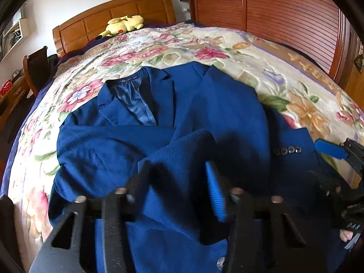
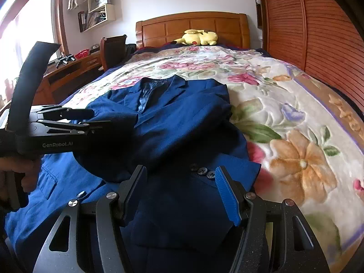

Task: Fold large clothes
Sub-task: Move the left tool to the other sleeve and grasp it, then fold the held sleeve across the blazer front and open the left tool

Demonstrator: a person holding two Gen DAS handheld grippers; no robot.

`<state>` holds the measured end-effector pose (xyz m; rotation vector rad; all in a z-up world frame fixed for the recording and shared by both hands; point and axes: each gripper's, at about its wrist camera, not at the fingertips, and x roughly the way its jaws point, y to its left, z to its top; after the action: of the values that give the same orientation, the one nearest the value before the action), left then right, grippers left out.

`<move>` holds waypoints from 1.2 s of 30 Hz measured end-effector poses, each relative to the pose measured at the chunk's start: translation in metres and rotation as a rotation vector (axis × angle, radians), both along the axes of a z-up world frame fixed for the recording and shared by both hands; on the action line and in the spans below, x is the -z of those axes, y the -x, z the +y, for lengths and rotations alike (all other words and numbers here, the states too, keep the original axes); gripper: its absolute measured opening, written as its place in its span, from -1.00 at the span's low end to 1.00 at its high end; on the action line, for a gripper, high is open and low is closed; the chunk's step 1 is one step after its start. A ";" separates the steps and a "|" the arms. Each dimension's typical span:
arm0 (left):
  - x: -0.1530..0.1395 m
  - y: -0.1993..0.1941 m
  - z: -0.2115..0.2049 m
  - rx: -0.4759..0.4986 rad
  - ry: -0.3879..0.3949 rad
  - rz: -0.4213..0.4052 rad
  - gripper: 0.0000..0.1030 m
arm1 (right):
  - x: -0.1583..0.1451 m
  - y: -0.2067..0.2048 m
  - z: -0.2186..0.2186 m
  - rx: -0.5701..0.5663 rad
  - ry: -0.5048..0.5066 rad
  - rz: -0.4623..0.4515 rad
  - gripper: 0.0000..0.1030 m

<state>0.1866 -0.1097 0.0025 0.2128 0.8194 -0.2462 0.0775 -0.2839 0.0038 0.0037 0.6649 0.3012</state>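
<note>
A blue jacket [image 1: 182,118] lies face up on the flowered blanket [image 1: 227,45], collar toward the headboard [image 2: 193,26] at twelve o'clock, where a yellow plush toy [image 2: 200,37] dozes. One sleeve [image 1: 113,145] is already laid across the chest, coming in from nine o'clock. The other sleeve, its buttoned cuff [image 2: 204,173] at five o'clock of the jacket, lies down along that side and is not yet folded in. The left gripper [image 1: 177,188] sits low over a raised ridge of cloth, which stands between its partly open jaws; whether the pads actually bite I cannot tell. The right gripper [image 2: 182,191] hovers just short of that cuff, jaws well apart, nothing in them. So I'd call it early going: one sleeve in, the second sleeve and the folding of the body all left to do.
</note>
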 end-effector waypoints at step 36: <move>-0.018 0.128 0.127 -0.155 0.024 -0.161 -0.24 | 0.005 0.001 0.009 0.014 0.036 0.006 0.25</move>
<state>0.0582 0.0178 0.0201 0.1435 0.6695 -0.0915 0.0763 -0.2752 -0.0007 -0.0247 0.6760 0.2759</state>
